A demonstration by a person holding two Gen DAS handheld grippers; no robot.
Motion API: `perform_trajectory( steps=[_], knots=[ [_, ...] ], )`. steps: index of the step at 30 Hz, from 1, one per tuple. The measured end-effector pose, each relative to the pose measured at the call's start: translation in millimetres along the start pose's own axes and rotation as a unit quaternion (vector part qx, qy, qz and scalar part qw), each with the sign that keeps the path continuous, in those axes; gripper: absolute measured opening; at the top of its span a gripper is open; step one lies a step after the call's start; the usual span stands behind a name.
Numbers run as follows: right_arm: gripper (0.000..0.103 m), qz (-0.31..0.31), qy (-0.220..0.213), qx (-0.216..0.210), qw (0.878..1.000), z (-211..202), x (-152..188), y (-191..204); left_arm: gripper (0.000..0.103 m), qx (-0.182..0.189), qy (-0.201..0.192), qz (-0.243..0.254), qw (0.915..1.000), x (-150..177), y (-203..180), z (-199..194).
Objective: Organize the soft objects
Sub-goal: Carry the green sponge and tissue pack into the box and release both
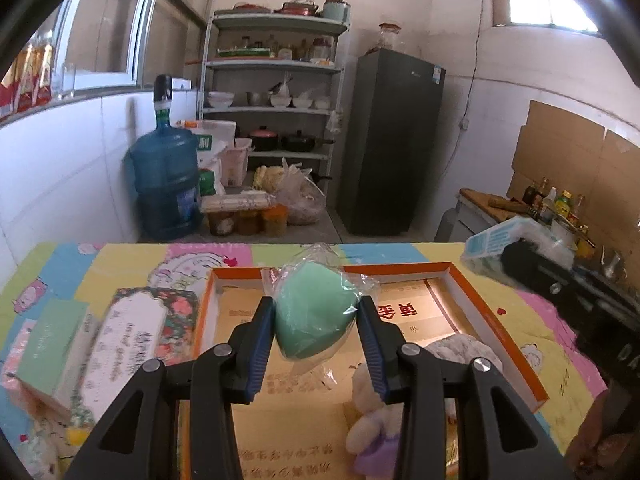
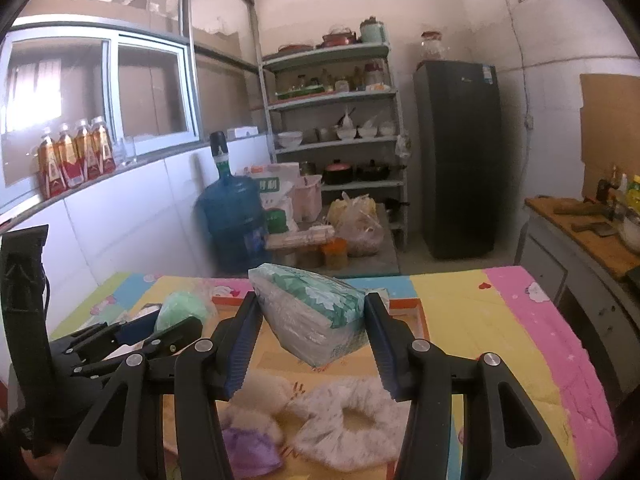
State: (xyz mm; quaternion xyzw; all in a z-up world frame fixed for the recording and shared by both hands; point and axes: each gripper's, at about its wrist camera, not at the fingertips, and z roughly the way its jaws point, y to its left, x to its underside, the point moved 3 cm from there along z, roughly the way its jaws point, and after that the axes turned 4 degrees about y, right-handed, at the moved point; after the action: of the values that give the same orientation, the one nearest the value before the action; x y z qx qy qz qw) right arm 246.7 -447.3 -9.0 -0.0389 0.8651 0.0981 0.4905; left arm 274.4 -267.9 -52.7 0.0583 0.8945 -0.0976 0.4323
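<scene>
My left gripper (image 1: pixel 316 312) is shut on a green sponge in clear wrap (image 1: pixel 314 314), held above a shallow orange-rimmed box (image 1: pixel 496 312) on the table. My right gripper (image 2: pixel 310 312) is shut on a pack of tissues with a green leaf print (image 2: pixel 316 312), also lifted over the table. In the right wrist view the left gripper (image 2: pixel 176 326) shows at the lower left with the green sponge (image 2: pixel 182 308). A white fluffy ring (image 2: pixel 348 424) and a small white plush toy in purple (image 2: pixel 248 440) lie inside the box below the jaws.
The table carries a colourful cartoon cloth (image 2: pixel 480 320). A floral box (image 1: pixel 132 336) and a pale green box (image 1: pixel 48 352) lie at the left. Beyond stand a blue water jug (image 1: pixel 166 184), shelves (image 1: pixel 276 92), a dark fridge (image 1: pixel 394 144) and a counter with bottles (image 1: pixel 556 204).
</scene>
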Motion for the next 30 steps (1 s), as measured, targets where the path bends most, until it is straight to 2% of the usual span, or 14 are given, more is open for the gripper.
perform_trajectory(
  steps=[11, 16, 20, 22, 24, 30],
  knots=[
    [0.054, 0.007, 0.057, 0.005, 0.998, 55, 17, -21, 0.042, -0.02, 0.03, 0.0, 0.9993, 0, 1, 33],
    [0.056, 0.019, 0.074, 0.004, 0.997, 63, 25, -25, 0.046, -0.018, 0.052, 0.003, 0.9985, 2, -1, 40],
    [0.059, 0.024, 0.088, 0.013, 0.996, 67, 28, -27, 0.055, -0.014, 0.048, 0.002, 0.9988, 2, -2, 38],
    [0.063, 0.026, 0.093, 0.017, 0.995, 69, 30, -28, 0.072, -0.01, 0.044, 0.0, 0.999, 1, -3, 35],
    [0.068, 0.029, 0.095, 0.019, 0.995, 69, 31, -29, 0.081, -0.012, 0.042, 0.0, 0.9991, 2, -3, 34],
    [0.068, 0.039, 0.089, 0.015, 0.995, 64, 31, -31, 0.081, -0.009, 0.036, 0.0, 0.9993, 0, -5, 26]
  ],
)
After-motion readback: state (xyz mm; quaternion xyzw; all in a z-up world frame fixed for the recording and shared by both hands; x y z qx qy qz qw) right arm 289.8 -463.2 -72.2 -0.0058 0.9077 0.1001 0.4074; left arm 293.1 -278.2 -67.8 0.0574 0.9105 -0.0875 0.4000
